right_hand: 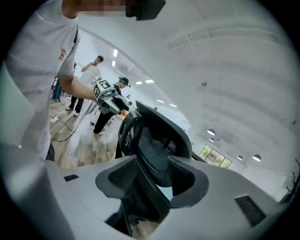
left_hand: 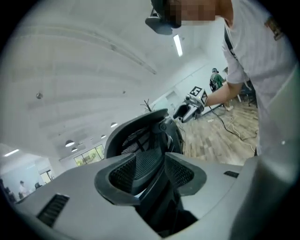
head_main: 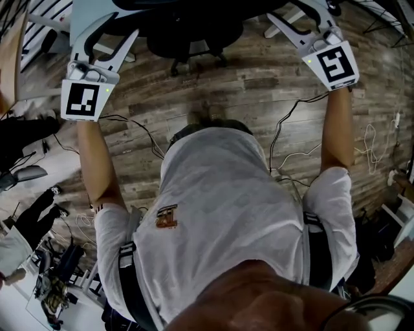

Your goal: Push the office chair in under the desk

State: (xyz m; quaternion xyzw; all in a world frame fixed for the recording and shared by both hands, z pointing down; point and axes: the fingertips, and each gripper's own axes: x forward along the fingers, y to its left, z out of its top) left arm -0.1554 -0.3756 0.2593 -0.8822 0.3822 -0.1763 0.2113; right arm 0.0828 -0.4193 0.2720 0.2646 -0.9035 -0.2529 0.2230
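The black office chair (head_main: pixel 194 29) stands on the wood floor at the top of the head view, its wheeled base (head_main: pixel 197 59) showing below the seat. My left gripper (head_main: pixel 116 10) is at the chair's left side and my right gripper (head_main: pixel 294 10) at its right side, arms stretched forward. In the left gripper view the chair's backrest frame (left_hand: pixel 140 136) runs between the pads of the left gripper (left_hand: pixel 161 164), filling the gap. In the right gripper view the mesh backrest (right_hand: pixel 159 145) sits likewise in the right gripper (right_hand: pixel 152 173). No desk is plainly visible.
Black cables (head_main: pixel 291 136) trail over the wood floor beside my feet. Clutter and white furniture (head_main: pixel 39 39) crowd the left edge, and more gear (head_main: pixel 58 271) lies at the lower left. Other people stand in the background (right_hand: pixel 96 70).
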